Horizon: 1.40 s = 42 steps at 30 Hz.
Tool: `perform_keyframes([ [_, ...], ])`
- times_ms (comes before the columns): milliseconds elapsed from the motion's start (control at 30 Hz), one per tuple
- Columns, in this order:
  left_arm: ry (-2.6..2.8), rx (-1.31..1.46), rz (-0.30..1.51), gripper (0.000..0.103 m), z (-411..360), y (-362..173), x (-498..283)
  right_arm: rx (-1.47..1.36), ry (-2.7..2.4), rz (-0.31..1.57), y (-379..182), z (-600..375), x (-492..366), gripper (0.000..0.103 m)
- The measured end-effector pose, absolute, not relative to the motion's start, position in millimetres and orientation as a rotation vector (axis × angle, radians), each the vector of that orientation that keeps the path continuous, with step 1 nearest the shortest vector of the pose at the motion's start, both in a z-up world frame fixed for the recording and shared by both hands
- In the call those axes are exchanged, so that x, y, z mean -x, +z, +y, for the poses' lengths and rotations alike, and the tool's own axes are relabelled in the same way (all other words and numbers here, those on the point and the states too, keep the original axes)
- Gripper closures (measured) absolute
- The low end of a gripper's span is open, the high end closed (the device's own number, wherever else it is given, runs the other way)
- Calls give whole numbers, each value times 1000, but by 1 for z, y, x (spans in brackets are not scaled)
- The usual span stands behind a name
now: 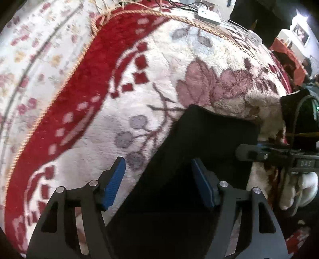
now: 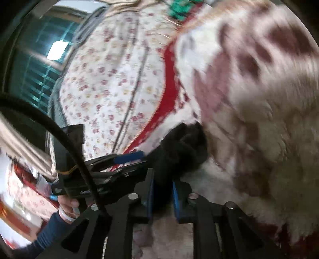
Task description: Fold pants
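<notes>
The black pants (image 1: 199, 151) lie folded on a fluffy white and red blanket (image 1: 169, 65). My left gripper (image 1: 158, 169) is open, its blue pads apart above the left edge of the pants, holding nothing. My right gripper (image 2: 161, 191) is shut on a bunched fold of the black pants (image 2: 179, 147), which rises from between its blue pads. The right gripper also shows at the right edge of the left wrist view (image 1: 259, 153), beside the pants. The left gripper shows in the right wrist view (image 2: 127, 157), left of the bunched cloth.
A flowered sheet (image 1: 30, 59) lies beyond the blanket's corded edge. A white box with cables (image 1: 209, 16) sits at the far edge. A person in dark trousers (image 1: 259, 12) stands behind it. A window with a green grille (image 2: 33, 65) is at the left.
</notes>
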<state>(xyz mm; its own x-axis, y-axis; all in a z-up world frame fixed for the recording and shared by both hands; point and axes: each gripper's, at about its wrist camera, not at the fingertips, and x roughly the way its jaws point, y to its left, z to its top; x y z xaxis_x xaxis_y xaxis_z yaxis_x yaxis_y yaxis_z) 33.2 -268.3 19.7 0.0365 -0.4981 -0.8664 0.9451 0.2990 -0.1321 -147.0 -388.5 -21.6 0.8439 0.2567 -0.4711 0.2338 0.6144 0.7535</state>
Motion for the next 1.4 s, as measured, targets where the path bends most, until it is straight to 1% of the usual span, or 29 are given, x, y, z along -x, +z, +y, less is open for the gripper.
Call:
perform_keyframes([
  [67, -1231, -556, 1017, 32, -271, 14, -36, -881, 3, 591, -19, -384, 143, 75],
  [100, -1243, -546, 1020, 30, -273, 12, -38, -863, -3, 595, -20, -382, 141, 75],
  [200, -1273, -530, 1039, 30, -277, 8, -43, -885, 17, 575, -23, -384, 138, 75],
  [233, -1276, -539, 1036, 38, -278, 8, -43, -888, 38, 571, -24, -385, 135, 76],
  [267, -1281, -558, 1019, 42, -279, 9, -41, -885, 43, 571, -25, -385, 135, 83],
  [300, -1288, -566, 1009, 52, -280, 9, -40, -883, 49, 564, -25, -385, 135, 86],
  [333, -1296, -566, 1005, 60, -281, 10, -40, -882, 56, 556, -25, -385, 135, 88],
  [400, -1301, -552, 1006, 69, -281, 11, -41, -881, 61, 549, -24, -384, 136, 89],
  [433, -1294, -546, 999, 80, -279, 13, -40, -881, 63, 544, -23, -383, 137, 90],
  [467, -1308, -534, 998, 87, -279, 17, -38, -878, 67, 538, -23, -383, 139, 90],
  [667, -1302, -505, 919, 91, -264, 42, -18, -807, 119, 459, 5, -367, 146, 90],
  [933, -1249, -362, 796, 91, -203, 115, -14, -654, 268, 384, 71, -318, 143, 90],
  [1067, -1177, -329, 739, 91, -153, 140, -4, -590, 356, 375, 97, -283, 133, 90],
  [1233, -1077, -266, 728, 92, -88, 147, 3, -514, 473, 400, 111, -225, 120, 91],
  [1400, -950, -150, 756, 92, -11, 131, 5, -471, 579, 463, 101, -174, 103, 91],
])
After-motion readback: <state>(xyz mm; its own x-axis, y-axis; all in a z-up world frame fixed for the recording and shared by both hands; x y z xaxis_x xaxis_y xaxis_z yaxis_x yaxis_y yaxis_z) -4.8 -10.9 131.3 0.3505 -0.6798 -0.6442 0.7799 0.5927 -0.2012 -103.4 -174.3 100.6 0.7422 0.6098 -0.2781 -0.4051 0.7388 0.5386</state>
